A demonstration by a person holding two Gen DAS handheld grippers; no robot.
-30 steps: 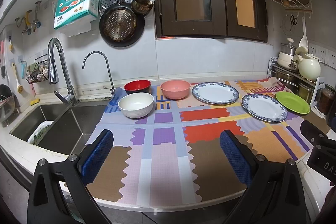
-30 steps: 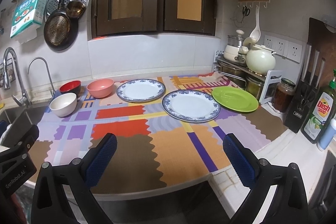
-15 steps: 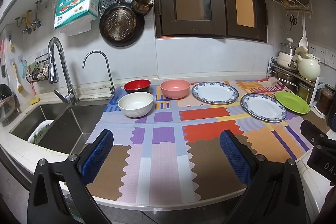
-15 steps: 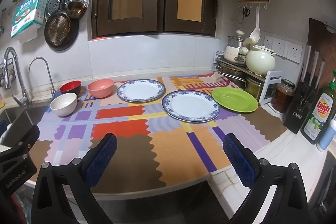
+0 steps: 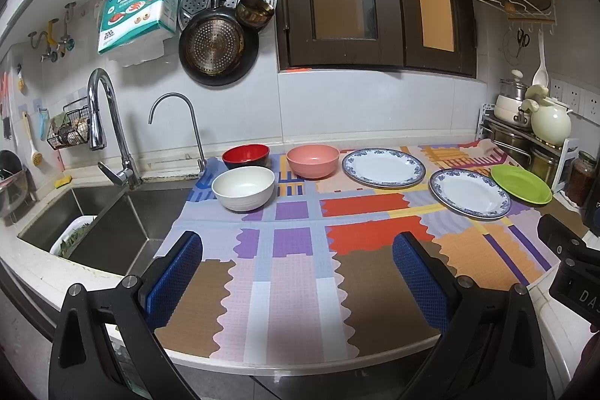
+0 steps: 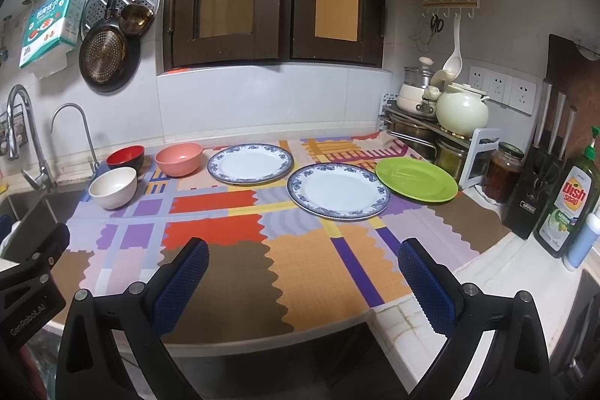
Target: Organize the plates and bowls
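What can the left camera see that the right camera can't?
Only the left wrist view shows the sink basin, with a white tub of greens in it, and a wire basket on the wall.

Only the right wrist view shows the dish soap bottle, the knife block and the wall sockets.

Both show three bowls, white, red and pink, two blue-rimmed plates, the green plate and the colourful mat.

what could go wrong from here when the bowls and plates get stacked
The white bowl sits near the mat's edge beside the sink; a nudge might tip it in. The green plate lies close to the pot rack, so the open right gripper may bump it. Flat patterned plates could slip from the pads.
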